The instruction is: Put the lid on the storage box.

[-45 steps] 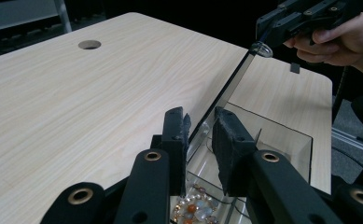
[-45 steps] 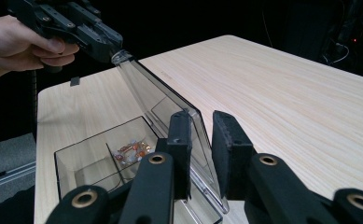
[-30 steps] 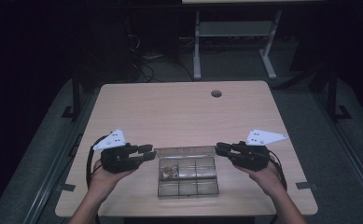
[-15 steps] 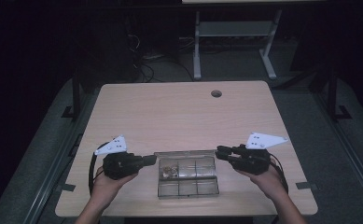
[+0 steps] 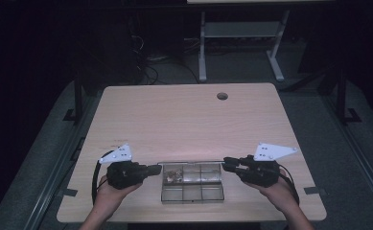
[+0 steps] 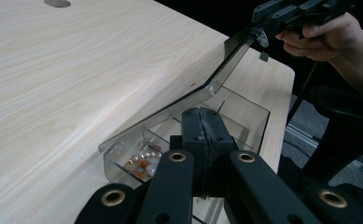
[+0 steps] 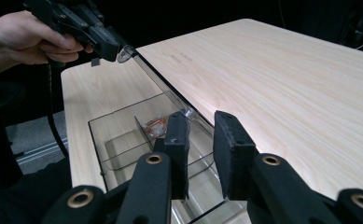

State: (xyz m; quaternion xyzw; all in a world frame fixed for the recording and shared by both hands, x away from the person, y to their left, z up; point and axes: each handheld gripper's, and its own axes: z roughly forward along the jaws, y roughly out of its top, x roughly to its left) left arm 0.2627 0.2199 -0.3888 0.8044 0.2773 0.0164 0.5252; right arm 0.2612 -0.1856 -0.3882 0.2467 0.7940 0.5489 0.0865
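"On the table [image 5: 184,120], why is the clear box [image 5: 191,191] so near the front edge?"

"Probably for reach. Its lid [image 6: 170,109] stands raised, pinched at one end corner by the left gripper [image 5: 157,168] and at the other by the right gripper [image 5: 226,164], which bares the beads [image 6: 142,163]."

"What's changed?"

"The left jaws have just closed onto their corner. That hand sits slightly nearer the front edge."
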